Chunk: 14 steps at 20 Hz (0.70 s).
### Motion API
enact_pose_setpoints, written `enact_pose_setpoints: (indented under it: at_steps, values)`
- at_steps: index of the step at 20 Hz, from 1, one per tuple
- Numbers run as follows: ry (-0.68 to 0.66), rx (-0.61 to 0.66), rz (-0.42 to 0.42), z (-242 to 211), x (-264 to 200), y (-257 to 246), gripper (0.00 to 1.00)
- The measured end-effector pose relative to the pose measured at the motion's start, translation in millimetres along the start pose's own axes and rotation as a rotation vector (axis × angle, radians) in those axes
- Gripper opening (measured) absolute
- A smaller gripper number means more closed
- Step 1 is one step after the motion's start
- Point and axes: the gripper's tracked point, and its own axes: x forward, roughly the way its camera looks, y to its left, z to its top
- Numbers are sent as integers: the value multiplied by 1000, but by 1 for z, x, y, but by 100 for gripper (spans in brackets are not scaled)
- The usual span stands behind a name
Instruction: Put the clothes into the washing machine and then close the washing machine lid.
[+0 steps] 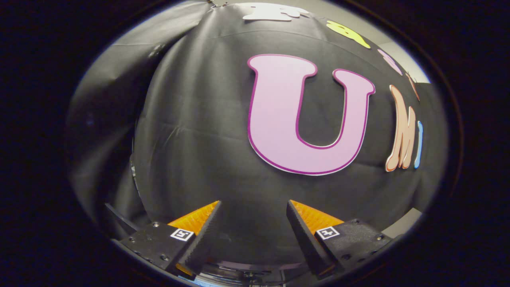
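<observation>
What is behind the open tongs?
Behind the tongs, which are open and hold nothing, hangs the booth's black cloth wall. Whatever is behind the cloth is covered.

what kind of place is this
Likely a cloth-walled recording booth rather than a real laundry room. The open gripper holds nothing and faces a black cloth wall hung in folds; a curved rim, perhaps an appliance, sits below the fingers.
</observation>
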Motion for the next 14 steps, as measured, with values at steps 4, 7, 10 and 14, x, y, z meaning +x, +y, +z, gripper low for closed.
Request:
enact_pose_setpoints:
  at_steps: [4, 7, 10, 14]
  values:
    - [32, -13, 26, -16, 2, 14, 96]
    - [64, -4, 51, -29, 3, 22, 96]
    - [95, -9, 66, -41, 3, 27, 96]
    - [113, 43, 79, -46, 3, 29, 96]
